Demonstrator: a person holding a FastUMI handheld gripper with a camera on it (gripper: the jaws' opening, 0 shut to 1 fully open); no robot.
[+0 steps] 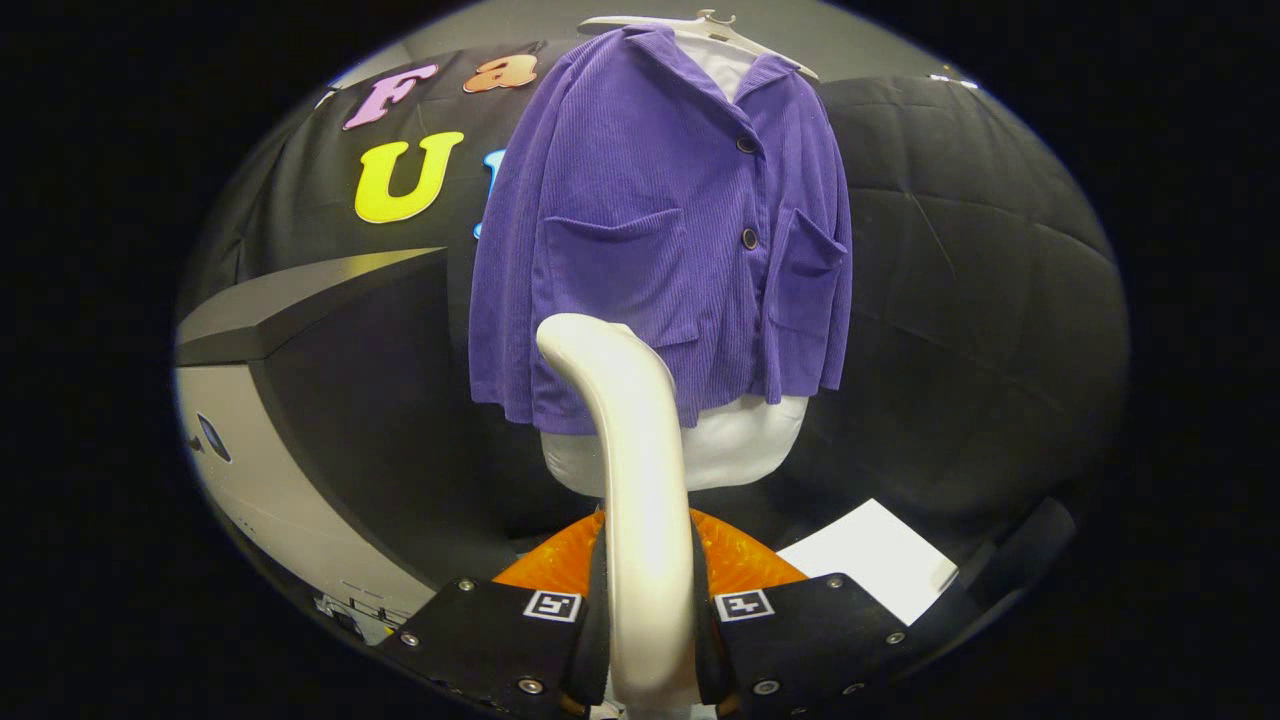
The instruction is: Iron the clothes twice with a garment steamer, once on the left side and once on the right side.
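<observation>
Gripper (648,640) clamped on garment steamer (630,450), both fingers pressed against the handle's sides, no gap either side. Steamer handle rising straight ahead between the fingers, curving at the top toward the clothes. Steamer head hidden behind the handle's bend, so contact with fabric hard to call; probably just short of the hem, or barely touching.

Purple jacket (660,230) hanging on a hanger (700,30) over a white torso form (740,450), directly beyond the steamer. Buttoned front, two patch pockets. Steamer lined up near the lower part of the jacket, just off its button line, over the pocket panel nearer the grey counter (300,300).

Orange base (740,560) just behind the handle, white sheet (870,565) beside it.

Risks from here:
- Handle smooth and rounded, grip low on it: could twist or slide in the fingers under push against cloth.
- Jacket loose on the form: could bunch or swing away instead of flattening.
- Head catching a pocket edge or button on an upward stroke.
- Starting near centre: stroke could blur left and right passes, leaving one side undone.
- Counter close on that side: possible bump on a wide swing.
</observation>
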